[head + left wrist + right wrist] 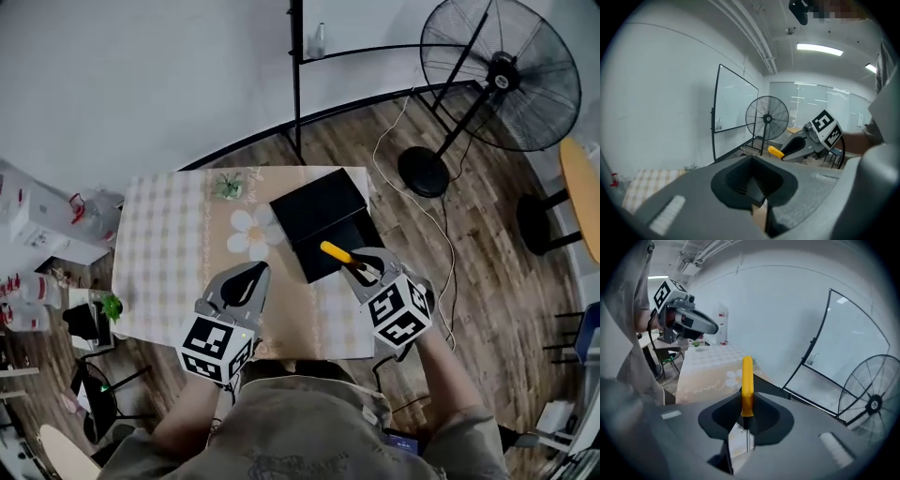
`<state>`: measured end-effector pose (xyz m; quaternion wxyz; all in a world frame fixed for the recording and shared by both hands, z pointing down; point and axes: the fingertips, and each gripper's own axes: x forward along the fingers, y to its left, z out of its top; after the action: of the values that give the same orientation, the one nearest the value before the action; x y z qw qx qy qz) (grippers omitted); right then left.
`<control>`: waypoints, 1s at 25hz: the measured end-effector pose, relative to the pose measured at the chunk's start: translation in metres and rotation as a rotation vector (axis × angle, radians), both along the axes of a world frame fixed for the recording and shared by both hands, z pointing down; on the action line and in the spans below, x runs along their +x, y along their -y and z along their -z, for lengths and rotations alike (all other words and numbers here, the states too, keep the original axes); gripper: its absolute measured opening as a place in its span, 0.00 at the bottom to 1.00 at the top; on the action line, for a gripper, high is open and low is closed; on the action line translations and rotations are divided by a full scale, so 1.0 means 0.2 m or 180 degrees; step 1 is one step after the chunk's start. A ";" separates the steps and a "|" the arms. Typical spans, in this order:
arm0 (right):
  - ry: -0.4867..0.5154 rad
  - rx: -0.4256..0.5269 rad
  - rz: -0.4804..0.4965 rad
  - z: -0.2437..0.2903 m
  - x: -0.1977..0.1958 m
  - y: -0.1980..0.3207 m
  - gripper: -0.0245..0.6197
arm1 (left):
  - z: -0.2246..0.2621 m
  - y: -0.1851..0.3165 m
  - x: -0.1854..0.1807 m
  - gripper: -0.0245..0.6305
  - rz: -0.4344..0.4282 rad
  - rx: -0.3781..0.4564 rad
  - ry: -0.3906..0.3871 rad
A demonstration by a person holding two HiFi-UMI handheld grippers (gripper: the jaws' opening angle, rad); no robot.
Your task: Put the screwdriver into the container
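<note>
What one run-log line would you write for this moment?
right gripper: shut on screwdriver | screwdriver: handle over container | left gripper: shut, empty

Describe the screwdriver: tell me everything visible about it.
The screwdriver has a glossy yellow handle that looks plastic, a black collar and a thin metal shaft. The right hand-held gripper clamps it at the shaft end, handle sticking out beyond the jaws. In the head view the handle shows over the black container; contact cannot be told.
</note>
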<state>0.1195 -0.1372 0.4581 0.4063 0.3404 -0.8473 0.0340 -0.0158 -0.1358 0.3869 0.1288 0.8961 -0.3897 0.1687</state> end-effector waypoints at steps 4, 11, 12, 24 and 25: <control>-0.0290 -0.0172 0.0403 -0.18 -0.01 0.06 0.20 | -0.08 0.04 -0.04 0.04 0.0217 -0.0096 0.0096; -0.0972 -0.0278 0.0822 -0.48 0.00 0.12 0.20 | -0.25 0.08 -0.07 0.04 0.0353 -0.0316 0.0206; -0.1012 -0.0306 0.0839 -0.51 0.00 0.13 0.20 | -0.27 0.08 -0.06 0.04 0.0350 -0.0343 0.0220; -0.1491 -0.0602 0.0898 -0.89 0.01 0.25 0.20 | -0.55 0.15 -0.05 0.04 0.0253 -0.0692 0.0280; -0.1533 -0.0621 0.0921 -0.91 0.01 0.26 0.20 | -0.57 0.16 -0.05 0.04 0.0245 -0.0721 0.0282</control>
<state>0.1217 -0.1885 0.6405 0.6271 0.1737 -0.7589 -0.0247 -0.0257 -0.1673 0.5005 0.2182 0.8519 -0.4076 0.2459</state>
